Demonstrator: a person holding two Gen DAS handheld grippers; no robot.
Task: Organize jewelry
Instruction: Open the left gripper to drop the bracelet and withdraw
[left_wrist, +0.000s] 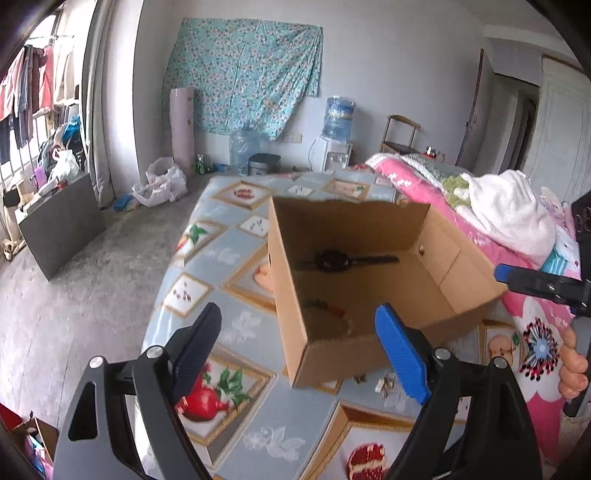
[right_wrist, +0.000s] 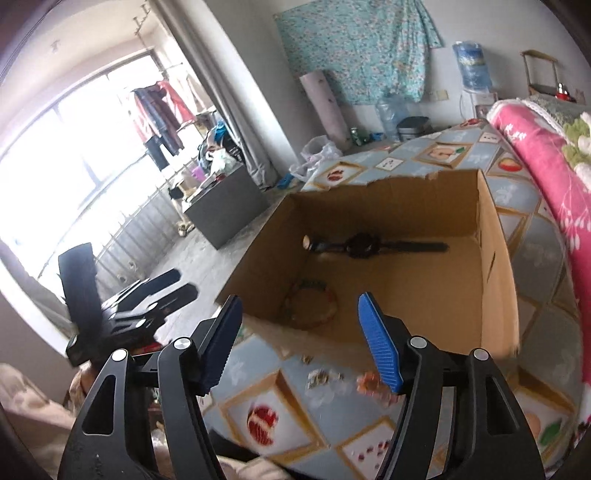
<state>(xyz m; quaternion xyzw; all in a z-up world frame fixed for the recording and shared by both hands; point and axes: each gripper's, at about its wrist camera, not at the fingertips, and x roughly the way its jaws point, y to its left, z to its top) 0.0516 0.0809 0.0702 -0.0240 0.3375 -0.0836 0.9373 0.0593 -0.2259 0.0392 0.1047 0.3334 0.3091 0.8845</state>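
An open cardboard box stands on a patterned tablecloth. Inside lie a black wristwatch and a beaded bracelet. Small jewelry pieces lie on the cloth in front of the box, with an orange piece beside them. My left gripper is open and empty above the box's near wall. My right gripper is open and empty just before the box. Each gripper also shows in the other's view: right, left.
The table is covered in a fruit-print cloth. A pink quilt with a white towel lies to the right. Water jugs, bags and a dark cabinet stand on the floor at the left.
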